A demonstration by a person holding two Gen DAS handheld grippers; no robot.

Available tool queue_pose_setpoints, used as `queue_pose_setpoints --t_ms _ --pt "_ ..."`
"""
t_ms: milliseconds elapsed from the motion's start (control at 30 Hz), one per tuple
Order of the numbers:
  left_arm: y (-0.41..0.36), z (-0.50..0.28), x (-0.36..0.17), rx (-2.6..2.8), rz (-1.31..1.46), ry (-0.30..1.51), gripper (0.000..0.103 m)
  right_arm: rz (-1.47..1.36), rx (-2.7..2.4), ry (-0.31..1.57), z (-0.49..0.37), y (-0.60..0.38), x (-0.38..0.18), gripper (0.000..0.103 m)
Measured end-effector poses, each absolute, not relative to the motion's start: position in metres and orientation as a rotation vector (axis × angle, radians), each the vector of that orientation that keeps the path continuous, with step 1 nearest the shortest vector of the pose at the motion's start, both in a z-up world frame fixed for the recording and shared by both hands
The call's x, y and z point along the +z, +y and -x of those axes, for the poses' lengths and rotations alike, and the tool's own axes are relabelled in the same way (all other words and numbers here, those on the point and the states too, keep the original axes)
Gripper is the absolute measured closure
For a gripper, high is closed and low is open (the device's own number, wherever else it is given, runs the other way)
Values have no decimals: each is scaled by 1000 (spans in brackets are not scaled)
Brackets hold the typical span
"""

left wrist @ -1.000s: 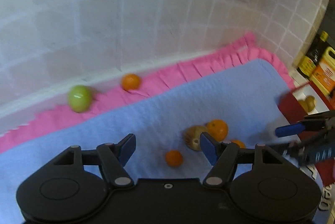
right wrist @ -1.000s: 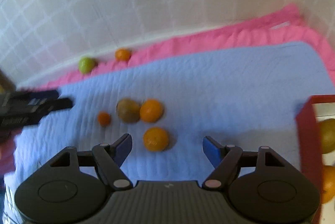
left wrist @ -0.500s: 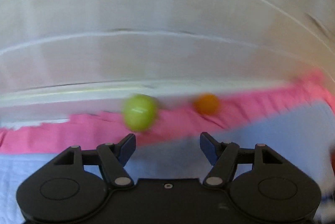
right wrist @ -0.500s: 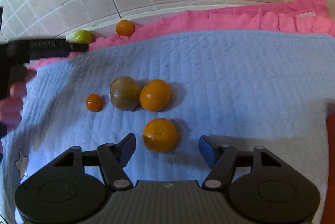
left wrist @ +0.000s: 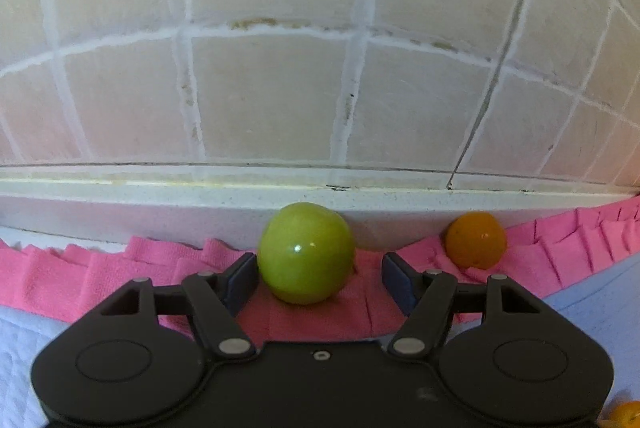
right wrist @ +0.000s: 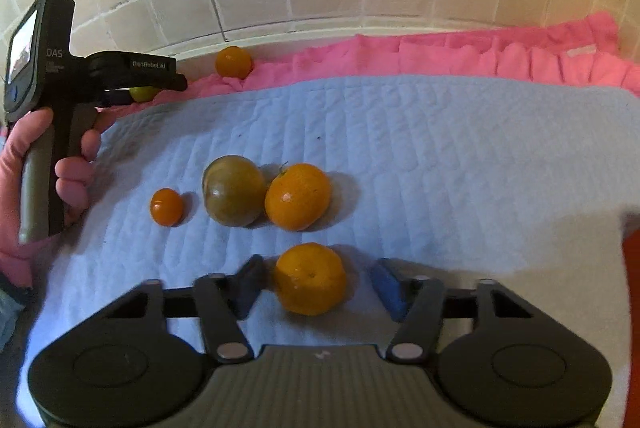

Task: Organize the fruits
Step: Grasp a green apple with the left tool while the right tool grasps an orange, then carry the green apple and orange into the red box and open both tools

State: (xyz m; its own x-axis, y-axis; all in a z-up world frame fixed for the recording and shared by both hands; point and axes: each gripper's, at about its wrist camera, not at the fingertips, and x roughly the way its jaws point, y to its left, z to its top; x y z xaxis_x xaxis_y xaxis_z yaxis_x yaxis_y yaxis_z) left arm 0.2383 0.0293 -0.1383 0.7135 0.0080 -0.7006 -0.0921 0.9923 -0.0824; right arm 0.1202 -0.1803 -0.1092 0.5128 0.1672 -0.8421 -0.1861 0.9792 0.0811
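**Two fruits bracketed, neither yet lifted**

While my right gripper [right wrist: 316, 288] closes, its jaws narrower than a second ago, the nearest orange [right wrist: 310, 278] sits between them on the blue quilted mat [right wrist: 440, 156]; the left pad looks to touch the peel, the right blue pad still stands apart.

- Left gripper [left wrist: 318, 278]: swung from the mat's middle to the tiled wall [left wrist: 280, 88]. Jaws wide and unchanged, straddling the green fruit [left wrist: 306, 252] on the pink ruffled cloth [left wrist: 160, 260]; no squeeze.
- Small orange fruit [left wrist: 475, 238]: beside it, against the ledge.
- Awaiting collection mid-mat: second orange [right wrist: 298, 196], olive-brown fruit [right wrist: 233, 190], tiny orange one [right wrist: 167, 207].

Judgement: both picks are set up; sorting has barely begun.
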Motion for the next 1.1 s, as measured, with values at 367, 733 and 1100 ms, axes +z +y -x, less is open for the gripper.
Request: queue_pose_setpoints --t_ms 367,733,1100 --pt "37 -230 -128 76 117 780 48 50 255 999 -109 -168 -102 64" --pt "7 -142 -59 -108 52 727 48 12 324 1019 -42 -180 -78 64" --pt "-141 -87 21 -505 -70 607 47 -135 133 840 29 -265 -27 64"
